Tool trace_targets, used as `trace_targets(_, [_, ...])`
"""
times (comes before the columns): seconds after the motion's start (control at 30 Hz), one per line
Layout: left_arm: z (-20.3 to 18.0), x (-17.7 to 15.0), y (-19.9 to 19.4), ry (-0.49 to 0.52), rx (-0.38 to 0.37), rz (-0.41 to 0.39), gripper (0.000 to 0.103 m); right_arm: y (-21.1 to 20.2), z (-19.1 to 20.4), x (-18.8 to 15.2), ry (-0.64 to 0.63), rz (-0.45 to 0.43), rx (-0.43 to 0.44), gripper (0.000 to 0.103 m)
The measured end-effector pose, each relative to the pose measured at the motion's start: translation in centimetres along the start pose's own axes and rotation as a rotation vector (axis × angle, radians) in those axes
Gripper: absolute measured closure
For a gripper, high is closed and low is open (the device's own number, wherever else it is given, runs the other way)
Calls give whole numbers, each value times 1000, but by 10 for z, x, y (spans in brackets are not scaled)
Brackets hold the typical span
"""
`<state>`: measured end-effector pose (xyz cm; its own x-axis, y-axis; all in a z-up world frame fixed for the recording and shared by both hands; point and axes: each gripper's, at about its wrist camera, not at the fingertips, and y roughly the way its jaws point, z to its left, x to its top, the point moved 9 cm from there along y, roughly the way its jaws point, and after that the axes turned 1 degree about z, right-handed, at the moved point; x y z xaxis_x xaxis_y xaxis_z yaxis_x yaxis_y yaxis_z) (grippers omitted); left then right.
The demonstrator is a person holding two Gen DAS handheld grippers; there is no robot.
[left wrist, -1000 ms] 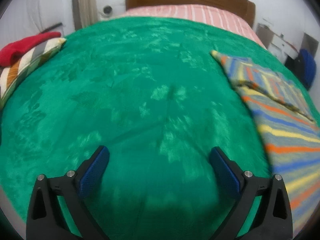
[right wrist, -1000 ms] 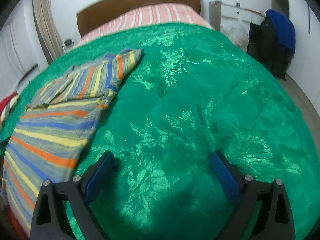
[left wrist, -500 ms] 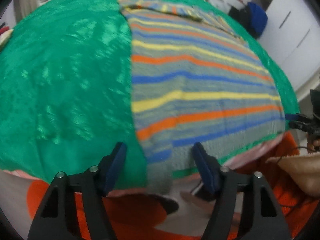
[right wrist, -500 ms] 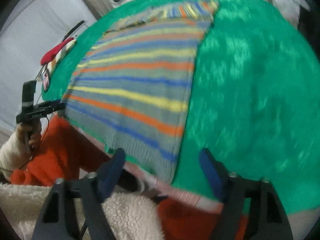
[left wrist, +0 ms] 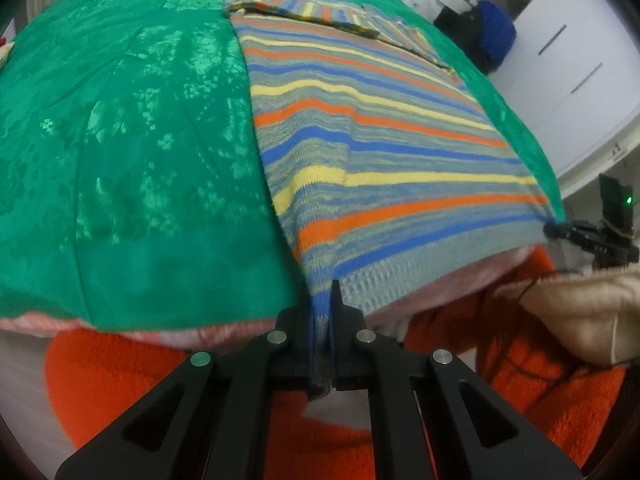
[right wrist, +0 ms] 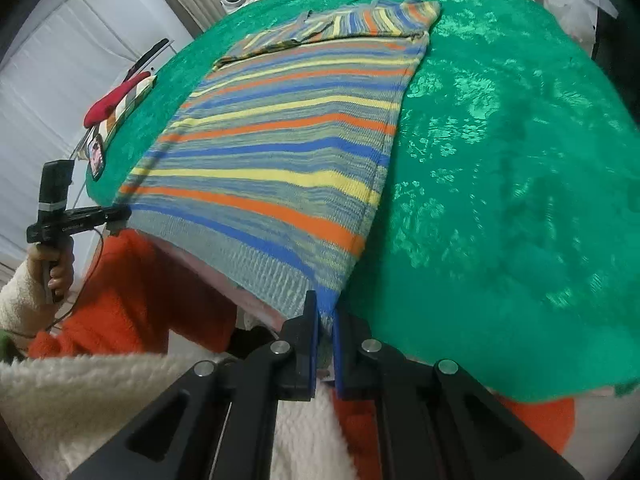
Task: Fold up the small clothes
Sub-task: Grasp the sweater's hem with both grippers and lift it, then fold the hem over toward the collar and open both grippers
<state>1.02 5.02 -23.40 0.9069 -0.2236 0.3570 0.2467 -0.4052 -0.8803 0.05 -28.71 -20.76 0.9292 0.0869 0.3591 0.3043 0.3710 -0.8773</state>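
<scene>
A striped knit sweater (left wrist: 380, 128) in grey, blue, orange and yellow lies flat on the green blanket (left wrist: 120, 140), sleeves folded in at the far end. Its hem hangs over the near bed edge. My left gripper (left wrist: 322, 312) is shut on the hem's left corner. My right gripper (right wrist: 326, 320) is shut on the hem's right corner; the sweater (right wrist: 288, 152) stretches away from it. Each gripper also shows in the other's view, the right one (left wrist: 560, 230) and the left one (right wrist: 116, 214).
The green blanket (right wrist: 500, 160) covers the bed. Folded clothes with a red piece on top (right wrist: 116, 100) lie at the bed's left edge. The person's orange sweater (left wrist: 540, 360) and fleece sleeve (right wrist: 100, 392) are close below the grippers. A dark chair with blue cloth (left wrist: 492, 36) stands right.
Both grippers swung from the open blanket to the sweater's near hem, straddled its two corners, and have now shut on them.
</scene>
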Motion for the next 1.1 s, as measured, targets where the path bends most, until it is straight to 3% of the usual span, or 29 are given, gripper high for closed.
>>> trace_targets(0.23, [-6, -32, 0, -4, -25, 81, 100, -9, 9, -36, -9, 85, 7, 98])
trace_targets(0.33, [-6, -14, -9, -60, -73, 56, 100, -11, 6, -39, 38, 82, 35, 98])
trace_targets(0.47, [-1, 50, -28, -97, -126, -33, 100, -26, -6, 15, 107, -41, 102, 97])
trace_targets(0.57, [5, 131, -38, -97, -140, -116, 100, -40, -16, 79, 106, -141, 122, 97])
trace_targets(0.7, [20, 239, -46, -29, -53, -233, 97, -50, -29, 181, 63, -260, 83, 97])
trace_targets(0.73, [24, 267, -41, -24, -31, -252, 91, -50, -34, 211, 58, -298, 61, 97])
trace_targets(0.8, [41, 324, -24, -69, 22, -268, 46, -47, -51, 285, 114, -412, 76, 94])
trace_targets(0.83, [56, 341, -16, -123, 63, -273, 15, -41, -54, 305, 135, -432, 84, 82])
trace_targets(0.9, [85, 356, -4, -249, 131, -292, 19, -25, -77, 342, 240, -476, 57, 55])
trace_targets(0.97, [92, 347, -2, -299, 80, -289, 20, -14, -89, 349, 293, -484, 5, 54])
trace_targets(1.03, [88, 328, -2, -266, 35, -301, 19, -11, -88, 339, 285, -490, -6, 54])
trace_targets(1.1, [85, 305, 2, -199, 74, -285, 18, -4, -85, 315, 229, -448, -29, 54])
